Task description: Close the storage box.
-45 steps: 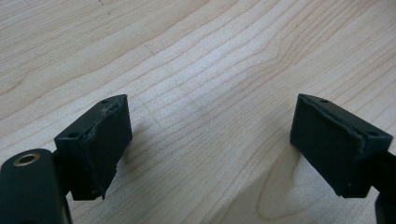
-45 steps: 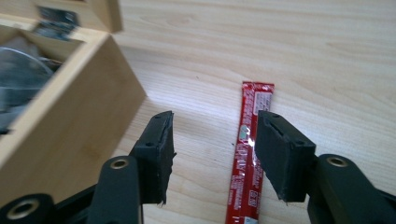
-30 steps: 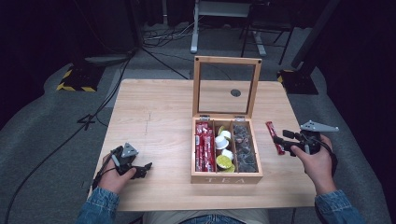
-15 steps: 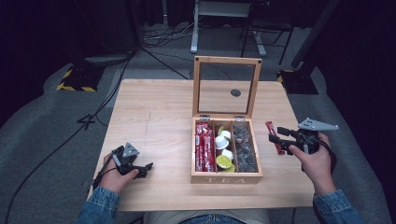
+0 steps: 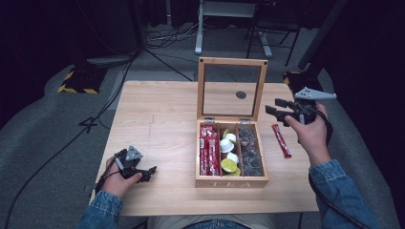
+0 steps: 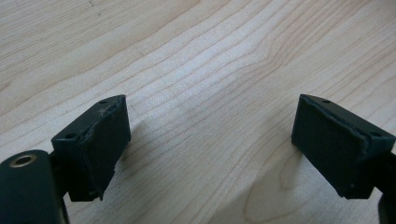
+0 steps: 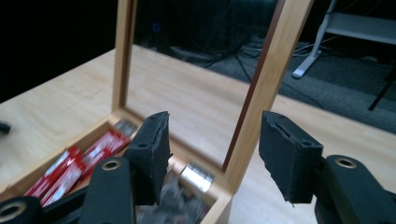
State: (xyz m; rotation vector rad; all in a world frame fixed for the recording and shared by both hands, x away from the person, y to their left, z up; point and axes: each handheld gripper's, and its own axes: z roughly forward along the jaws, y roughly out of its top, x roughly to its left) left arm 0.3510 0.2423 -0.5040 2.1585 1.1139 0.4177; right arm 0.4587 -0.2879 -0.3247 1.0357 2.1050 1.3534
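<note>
1. A person is sitting at a light wooden desk (image 5: 157, 119), with both denim sleeves coming in from the bottom of the high view.
2. A wooden tea box (image 5: 231, 180) is standing at the centre of the desk, nearer the person, with its glass-paned lid (image 5: 232, 88) standing upright at the back.
3. The box is showing three compartments: red sachets (image 5: 208, 150) on the left, round white and yellow-green pods (image 5: 228, 152) in the middle, dark wrapped items (image 5: 250, 150) on the right.
4. A single red sachet (image 5: 281, 140) is lying on the desk just to the right of the box, apart from it.
5. The right tool (image 5: 277, 109) is hovering above the desk beside the lid's right edge, with its jaws standing apart and holding nothing.
6. In the right gripper view, the right tool (image 7: 212, 144) is pointing at the lid's wooden frame post (image 7: 261, 88), which is showing between the jaws but farther off.
7. The left tool (image 5: 145, 171) is resting low at the desk's near left corner, well apart from the box.
8. In the left gripper view, the left tool (image 6: 210, 140) is showing its jaws spread wide over bare wood, gripping nothing.
</note>
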